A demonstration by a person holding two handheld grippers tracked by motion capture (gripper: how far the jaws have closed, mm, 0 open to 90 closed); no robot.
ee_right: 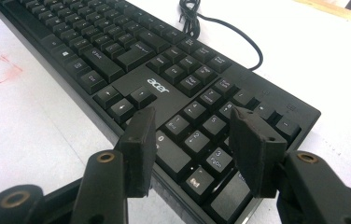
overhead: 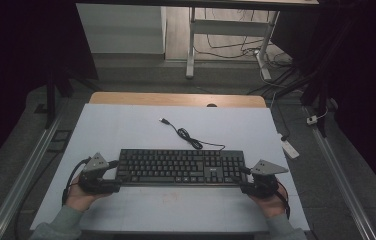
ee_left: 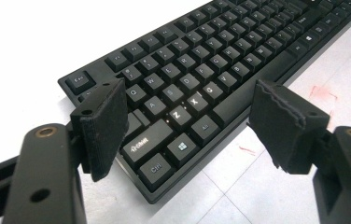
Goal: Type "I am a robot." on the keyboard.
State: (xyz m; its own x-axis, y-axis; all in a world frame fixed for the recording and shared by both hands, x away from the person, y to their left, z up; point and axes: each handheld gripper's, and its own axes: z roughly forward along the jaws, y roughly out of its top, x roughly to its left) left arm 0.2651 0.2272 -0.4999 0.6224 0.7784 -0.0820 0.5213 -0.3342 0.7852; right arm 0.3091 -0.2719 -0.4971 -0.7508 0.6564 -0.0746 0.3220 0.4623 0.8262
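Keyboard (overhead: 178,167) lies on a white table (overhead: 126,130) in a dark room, both grippers released at its ends.

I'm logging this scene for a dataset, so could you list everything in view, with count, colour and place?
keyboard: one, black, flat on the near half of the white surface, between the two grippers.
keyboard cable: one, black, loosely bunched behind the keyboard, plug end lying free toward the far edge.
white sheet: one, white with faint red marks, covering the table top.
table: one, wood-coloured strip showing at the far edge.
desk frame: one, white, on the floor beyond the table, with cables under it.
left gripper: one, black, jaws open, at the keyboard's left end.
right gripper: one, black, jaws open over the number pad at the right end.
hands: two, holding the grippers at the near edge.
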